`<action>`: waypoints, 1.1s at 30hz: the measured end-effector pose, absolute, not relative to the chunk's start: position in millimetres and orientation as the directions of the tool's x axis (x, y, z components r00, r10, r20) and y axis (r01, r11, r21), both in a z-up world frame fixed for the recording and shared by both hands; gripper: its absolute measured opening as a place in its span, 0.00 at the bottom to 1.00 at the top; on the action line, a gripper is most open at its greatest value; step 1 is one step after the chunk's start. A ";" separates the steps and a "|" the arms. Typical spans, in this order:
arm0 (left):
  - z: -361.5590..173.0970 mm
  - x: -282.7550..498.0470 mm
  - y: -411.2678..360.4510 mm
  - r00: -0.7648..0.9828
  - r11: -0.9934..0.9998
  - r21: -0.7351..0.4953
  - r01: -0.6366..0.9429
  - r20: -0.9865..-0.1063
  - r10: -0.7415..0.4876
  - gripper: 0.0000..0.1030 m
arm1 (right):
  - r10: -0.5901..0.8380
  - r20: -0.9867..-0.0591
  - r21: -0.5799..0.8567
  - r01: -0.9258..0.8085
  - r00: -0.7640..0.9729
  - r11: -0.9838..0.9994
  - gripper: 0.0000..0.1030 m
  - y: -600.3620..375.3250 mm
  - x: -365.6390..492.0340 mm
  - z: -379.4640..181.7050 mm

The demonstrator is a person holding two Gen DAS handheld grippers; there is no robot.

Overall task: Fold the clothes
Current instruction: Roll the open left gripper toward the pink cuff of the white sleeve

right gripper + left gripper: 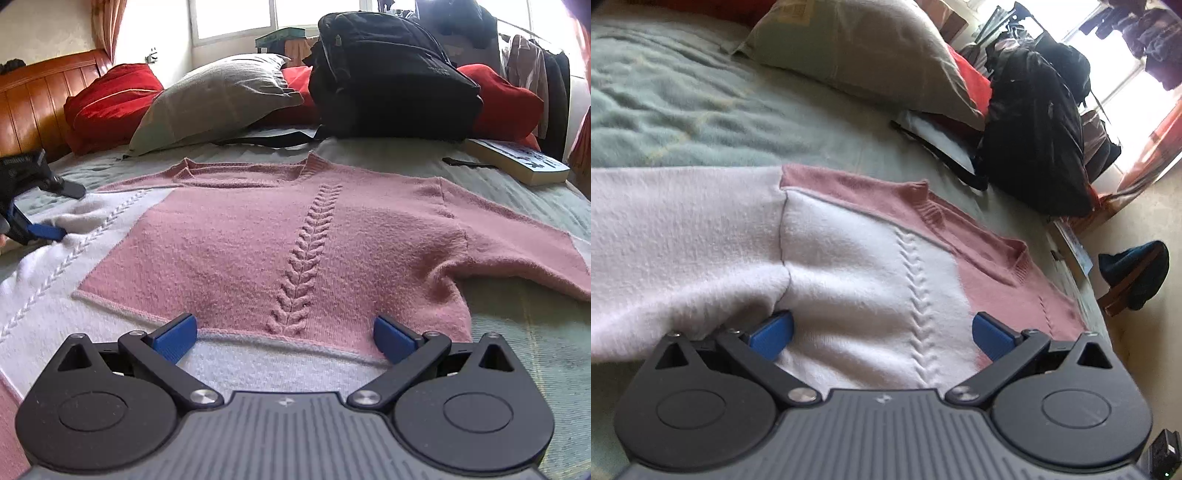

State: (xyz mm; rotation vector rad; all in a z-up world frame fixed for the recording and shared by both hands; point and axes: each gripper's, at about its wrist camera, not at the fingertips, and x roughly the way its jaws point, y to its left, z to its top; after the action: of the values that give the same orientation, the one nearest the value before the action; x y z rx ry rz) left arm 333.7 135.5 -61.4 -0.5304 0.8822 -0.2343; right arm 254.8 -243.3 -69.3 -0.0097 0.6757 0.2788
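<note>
A pink and white knit sweater (258,240) lies flat on the bed, front up, neck toward the pillows. In the left wrist view the same sweater (857,258) shows its white half and white sleeve stretching left. My left gripper (882,334) is open, low over the white part near the armpit, its left blue pad against the sleeve fold. My right gripper (284,338) is open above the lower body of the sweater, straddling the cable-knit line. The left gripper (40,229) also appears at the left edge of the right wrist view.
A grey pillow (214,99), red cushions (110,99) and a black backpack (391,70) sit at the bed's head. A flat box (517,162) lies at the right. The green bedspread (535,332) borders the sweater. A dark slipper (1137,269) sits on the floor.
</note>
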 end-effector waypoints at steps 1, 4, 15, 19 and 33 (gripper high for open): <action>-52.7 328.5 136.6 0.633 0.854 -0.520 -0.003 -0.662 -0.401 0.99 | 0.252 -0.618 0.083 -0.257 0.745 0.963 1.00 -243.7 254.5 -69.0; -28.4 314.8 146.0 0.675 0.867 -0.497 0.028 -0.631 -0.383 0.99 | 0.246 -0.621 0.077 -0.255 0.744 0.964 1.00 -242.4 254.2 -68.2; -59.7 339.4 214.0 0.686 0.698 -0.706 -0.119 -0.567 -0.456 0.99 | 0.220 -0.636 0.050 -0.245 0.740 0.968 1.00 -235.8 253.3 -65.3; -69.4 350.4 208.4 0.685 0.725 -0.679 -0.114 -0.582 -0.437 0.99 | 0.210 -0.641 0.040 -0.241 0.738 0.970 1.00 -233.4 252.9 -64.3; -38.8 264.5 238.7 0.766 0.750 -0.656 -0.080 -0.522 -0.375 0.99 | 0.212 -0.655 0.079 -0.213 0.726 0.974 1.00 -230.5 256.6 -60.6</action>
State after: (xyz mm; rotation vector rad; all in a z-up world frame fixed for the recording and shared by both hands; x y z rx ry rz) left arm 264.5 238.7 -38.8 -0.7166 0.6921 -0.1760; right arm 256.6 -230.5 -60.6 -0.0015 0.7217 0.2339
